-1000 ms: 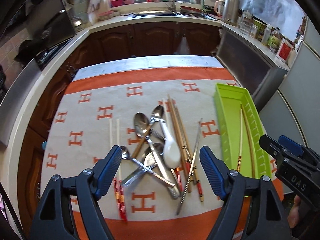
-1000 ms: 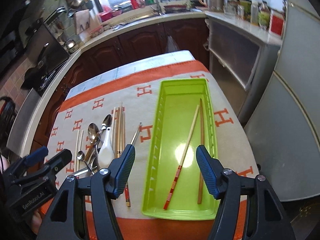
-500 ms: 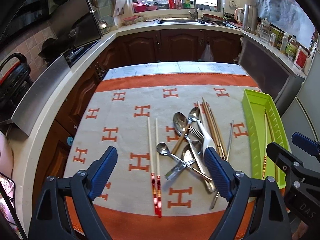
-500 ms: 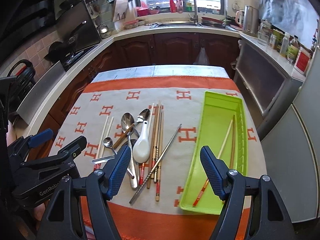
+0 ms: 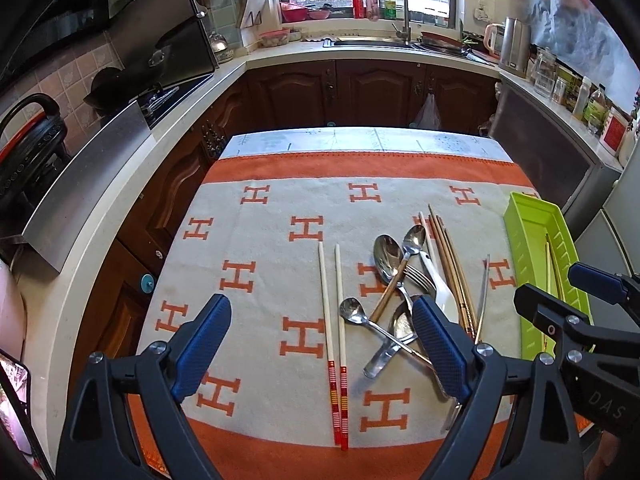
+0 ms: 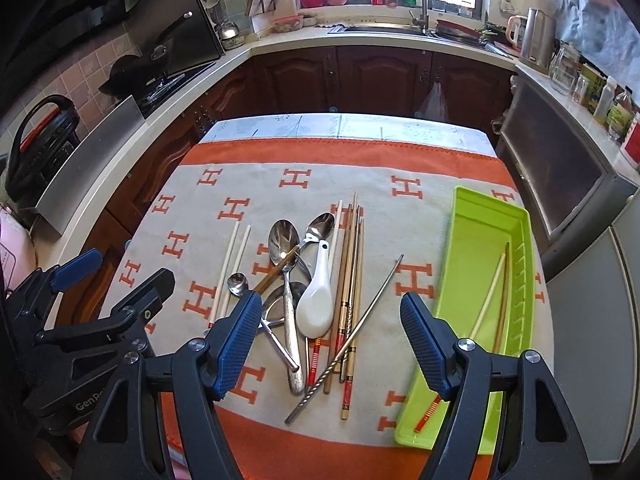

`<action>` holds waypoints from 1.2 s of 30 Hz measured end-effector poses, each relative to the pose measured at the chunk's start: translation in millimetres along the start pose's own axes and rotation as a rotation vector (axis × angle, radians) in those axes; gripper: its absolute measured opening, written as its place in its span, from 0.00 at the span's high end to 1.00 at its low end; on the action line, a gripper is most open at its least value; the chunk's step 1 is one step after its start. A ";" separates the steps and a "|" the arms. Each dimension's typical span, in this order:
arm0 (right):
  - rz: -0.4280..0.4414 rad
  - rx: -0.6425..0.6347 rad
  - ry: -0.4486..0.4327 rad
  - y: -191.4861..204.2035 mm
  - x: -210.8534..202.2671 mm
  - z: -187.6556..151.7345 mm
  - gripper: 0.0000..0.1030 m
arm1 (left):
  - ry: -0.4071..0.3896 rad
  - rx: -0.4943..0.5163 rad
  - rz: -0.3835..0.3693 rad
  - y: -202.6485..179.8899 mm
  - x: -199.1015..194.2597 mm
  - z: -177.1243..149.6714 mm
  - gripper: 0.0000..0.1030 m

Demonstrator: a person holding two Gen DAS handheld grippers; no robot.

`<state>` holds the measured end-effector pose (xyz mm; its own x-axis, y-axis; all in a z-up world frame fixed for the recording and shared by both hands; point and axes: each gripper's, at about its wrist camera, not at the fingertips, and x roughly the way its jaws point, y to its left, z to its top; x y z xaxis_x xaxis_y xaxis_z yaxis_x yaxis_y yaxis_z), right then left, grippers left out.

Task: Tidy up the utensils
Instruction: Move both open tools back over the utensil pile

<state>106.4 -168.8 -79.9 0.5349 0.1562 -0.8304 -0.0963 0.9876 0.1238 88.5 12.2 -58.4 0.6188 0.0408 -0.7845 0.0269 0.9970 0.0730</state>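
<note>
Both grippers hang wide open, gripping nothing; left gripper [image 5: 322, 346] frames the pale chopstick pair [image 5: 333, 332]; right gripper [image 6: 330, 346] sits over the utensil pile [image 6: 310, 292], green tray [image 6: 478, 248] just right.

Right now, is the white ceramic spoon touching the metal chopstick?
Apart. The right wrist view shows wooden chopsticks and bare cloth between the white ceramic spoon and the metal chopstick, which lies diagonally to its right.

The left gripper [image 5: 322, 346] is held with its jaws spread wide and nothing between its blue pads [image 5: 202, 346]. The right gripper [image 6: 332, 340] is likewise held agape and empty. The two are kept side by side, apart, both raised.
</note>
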 end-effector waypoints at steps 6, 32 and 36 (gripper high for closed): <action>0.005 -0.007 0.040 0.7 26.0 15.0 0.29 | 0.028 -0.019 0.041 8.6 17.9 6.4 0.07; 0.294 -0.022 0.399 44.8 181.0 47.7 0.65 | 0.441 0.017 -0.087 43.3 154.3 -15.0 0.40; 0.308 -0.026 0.412 56.3 192.0 48.2 0.65 | 0.476 0.016 -0.109 39.7 162.8 -21.8 0.47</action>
<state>244.1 -82.6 -206.2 0.1039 0.4164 -0.9032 -0.2210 0.8951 0.3873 173.2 59.8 -196.6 0.1846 -0.0347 -0.9822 0.0857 0.9961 -0.0191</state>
